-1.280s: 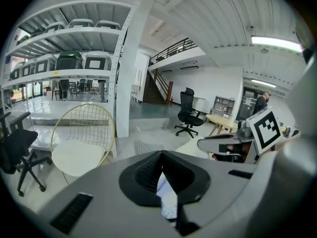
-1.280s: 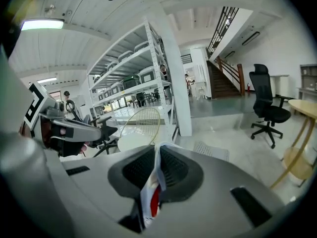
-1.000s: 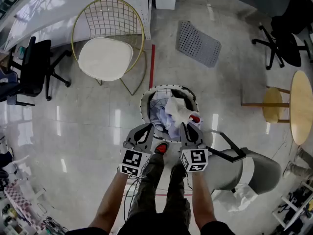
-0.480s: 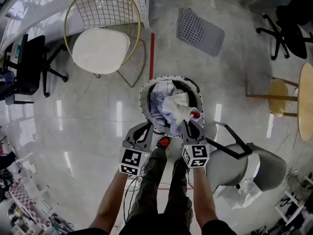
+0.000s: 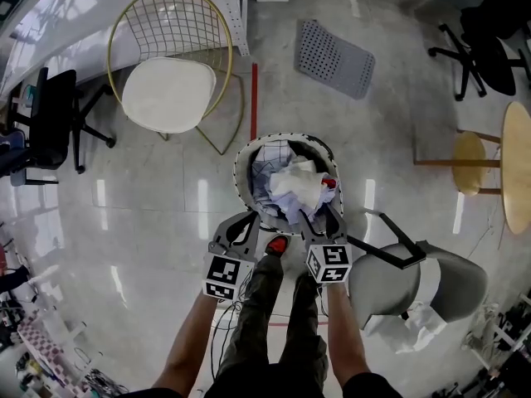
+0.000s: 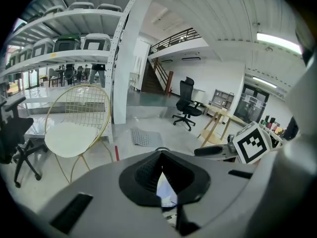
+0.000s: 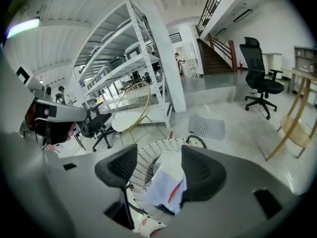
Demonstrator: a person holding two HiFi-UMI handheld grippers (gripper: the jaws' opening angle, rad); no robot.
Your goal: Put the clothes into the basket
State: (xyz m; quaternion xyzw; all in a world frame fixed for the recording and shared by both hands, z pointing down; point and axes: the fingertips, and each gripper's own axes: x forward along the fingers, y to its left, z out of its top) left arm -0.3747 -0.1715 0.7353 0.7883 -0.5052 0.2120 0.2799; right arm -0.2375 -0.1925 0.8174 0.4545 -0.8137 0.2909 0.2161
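A glossy pale floor [image 5: 158,197] fills the scene from above. The right gripper [image 7: 159,152] has just been opening its dark ribbed jaws, which now stand spread over the basket [image 5: 241,172]. A limp white garment [image 7: 166,187] with a red stripe hangs loose between them, unpinched, atop crumpled clothes [image 5: 294,185] inside that round white woven basket. The left gripper [image 6: 161,155] waits just beside the basket's near rim, jaws pressed together on nothing. The release looks nearly finished. Next, the right gripper likely must lift clear of the basket without snagging soft cloth.
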